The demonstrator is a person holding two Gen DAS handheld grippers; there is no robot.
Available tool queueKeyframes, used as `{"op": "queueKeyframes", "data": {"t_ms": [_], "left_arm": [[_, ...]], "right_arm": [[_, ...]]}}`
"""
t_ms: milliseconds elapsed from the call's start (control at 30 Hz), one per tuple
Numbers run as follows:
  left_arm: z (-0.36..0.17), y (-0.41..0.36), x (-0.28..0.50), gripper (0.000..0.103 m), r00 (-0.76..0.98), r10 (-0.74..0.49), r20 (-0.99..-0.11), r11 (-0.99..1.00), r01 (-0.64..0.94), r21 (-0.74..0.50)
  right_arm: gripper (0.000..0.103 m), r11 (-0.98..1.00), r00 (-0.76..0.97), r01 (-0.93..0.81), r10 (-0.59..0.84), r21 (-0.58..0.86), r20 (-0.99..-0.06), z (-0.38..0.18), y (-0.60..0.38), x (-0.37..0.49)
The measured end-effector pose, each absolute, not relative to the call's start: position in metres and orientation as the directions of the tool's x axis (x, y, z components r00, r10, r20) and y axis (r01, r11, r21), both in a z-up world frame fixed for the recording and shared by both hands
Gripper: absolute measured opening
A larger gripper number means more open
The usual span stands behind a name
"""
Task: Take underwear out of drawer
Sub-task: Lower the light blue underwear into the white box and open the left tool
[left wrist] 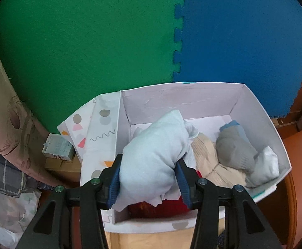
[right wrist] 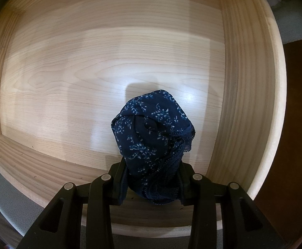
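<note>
Navy floral underwear [right wrist: 153,141] with lace trim, bunched, pinched in right gripper [right wrist: 152,178] above wooden drawer [right wrist: 244,108], left gripper [left wrist: 148,178] clamping pale blue underwear [left wrist: 155,155] over white box [left wrist: 254,103]

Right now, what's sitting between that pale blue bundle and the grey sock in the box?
A beige knitted bundle lies between the pale blue bundle and the grey sock, seen in the left wrist view.

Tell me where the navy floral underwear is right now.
In the right wrist view, the navy floral underwear is bunched between the fingers of the right gripper, near the front right of the wooden drawer, whose floor shows nothing else.
</note>
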State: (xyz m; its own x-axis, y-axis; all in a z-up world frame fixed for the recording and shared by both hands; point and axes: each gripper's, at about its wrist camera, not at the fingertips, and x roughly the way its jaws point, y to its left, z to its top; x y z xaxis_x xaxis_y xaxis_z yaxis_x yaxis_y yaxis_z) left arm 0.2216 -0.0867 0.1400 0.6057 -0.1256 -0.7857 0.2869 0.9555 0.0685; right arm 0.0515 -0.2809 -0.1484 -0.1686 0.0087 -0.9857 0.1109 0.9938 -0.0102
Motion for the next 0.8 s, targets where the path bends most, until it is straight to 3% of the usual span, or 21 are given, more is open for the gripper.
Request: {"op": "queueKeyframes", "data": {"t_ms": [400, 800], "left_arm": [[0.139, -0.105, 0.227, 0.055, 0.637, -0.059, -0.769, 0.944, 0.287, 0.166], [0.162, -0.106, 0.224, 0.056, 0.641, -0.064, -0.765, 0.944, 0.288, 0.162]], "right_arm": [[0.036, 0.994, -0.169, 0.110, 0.009, -0.010, -0.986, -0.148, -0.281, 0.053], [0.037, 0.994, -0.170, 0.108, 0.008, -0.011, -0.985, -0.149, -0.280, 0.055]]}}
